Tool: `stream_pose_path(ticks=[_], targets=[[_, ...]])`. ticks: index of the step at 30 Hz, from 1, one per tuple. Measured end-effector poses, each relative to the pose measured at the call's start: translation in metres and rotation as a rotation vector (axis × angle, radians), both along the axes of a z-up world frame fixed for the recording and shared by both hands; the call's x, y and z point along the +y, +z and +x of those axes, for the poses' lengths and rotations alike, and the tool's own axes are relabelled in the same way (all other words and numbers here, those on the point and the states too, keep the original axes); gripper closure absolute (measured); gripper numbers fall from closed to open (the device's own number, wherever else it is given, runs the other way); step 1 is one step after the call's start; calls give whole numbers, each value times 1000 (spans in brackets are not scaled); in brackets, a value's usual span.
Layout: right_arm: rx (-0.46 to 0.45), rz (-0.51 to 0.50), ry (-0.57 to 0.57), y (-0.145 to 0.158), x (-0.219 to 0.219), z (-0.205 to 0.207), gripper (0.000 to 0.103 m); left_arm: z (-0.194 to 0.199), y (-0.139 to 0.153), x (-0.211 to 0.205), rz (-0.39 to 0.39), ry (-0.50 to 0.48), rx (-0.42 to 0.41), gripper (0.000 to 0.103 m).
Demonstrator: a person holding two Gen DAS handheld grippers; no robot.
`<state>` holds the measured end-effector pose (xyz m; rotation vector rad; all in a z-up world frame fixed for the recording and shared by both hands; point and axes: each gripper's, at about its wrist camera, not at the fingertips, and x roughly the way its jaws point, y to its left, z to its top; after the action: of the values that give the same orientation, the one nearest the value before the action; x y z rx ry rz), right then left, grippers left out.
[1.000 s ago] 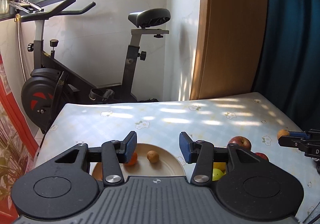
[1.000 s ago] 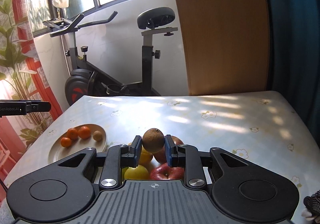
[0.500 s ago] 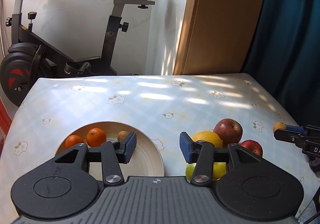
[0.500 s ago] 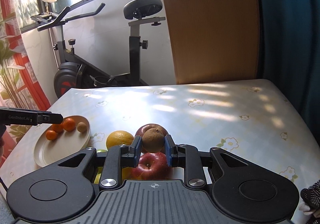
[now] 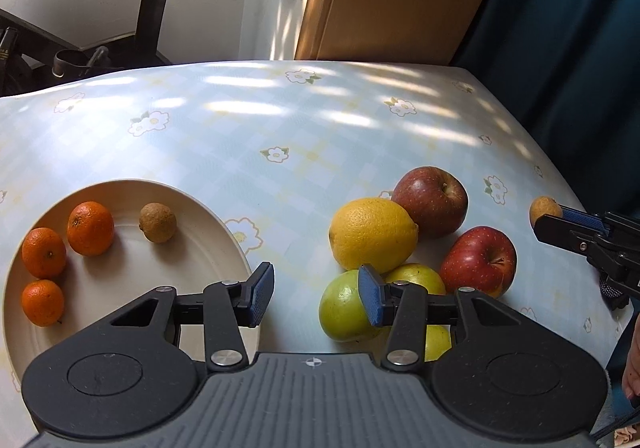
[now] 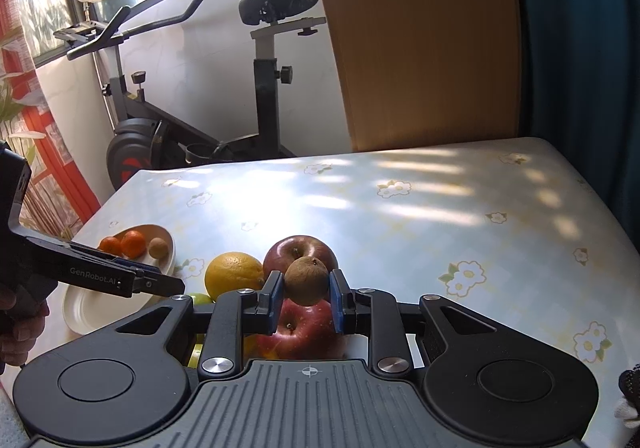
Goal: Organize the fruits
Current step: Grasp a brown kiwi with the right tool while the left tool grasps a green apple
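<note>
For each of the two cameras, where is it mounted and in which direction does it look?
Left wrist: sits on the left gripper, looking steeply down at the plate and fruit pile; jaws open, empty; right gripper at the right edge.
Right wrist: sits on the right gripper, looking across the table toward the exercise bike; jaws shut on a small brown fruit; left gripper and hand at left.
Shared: plate, tangerines, lemon, apples.

Left tongs tilt steeply down, jaws apart and empty; right tongs are clamped on a small brown fruit.
</note>
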<state>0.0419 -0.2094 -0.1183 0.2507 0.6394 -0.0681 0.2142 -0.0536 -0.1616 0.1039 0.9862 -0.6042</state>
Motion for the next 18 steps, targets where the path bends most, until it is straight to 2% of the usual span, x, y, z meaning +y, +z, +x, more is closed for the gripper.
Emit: stream_pose_path(ticks=[3,7,18], targets=[[3,6,1,-2,0,1,81,2,-3,-2,-3,-1,18,54],[7,9,1,-4,-1,2,81,9,-2,-2,-75,13,70,54],[13,14,0,-5,-2,4,81,-8,-13,-20,6,-77,23,53]])
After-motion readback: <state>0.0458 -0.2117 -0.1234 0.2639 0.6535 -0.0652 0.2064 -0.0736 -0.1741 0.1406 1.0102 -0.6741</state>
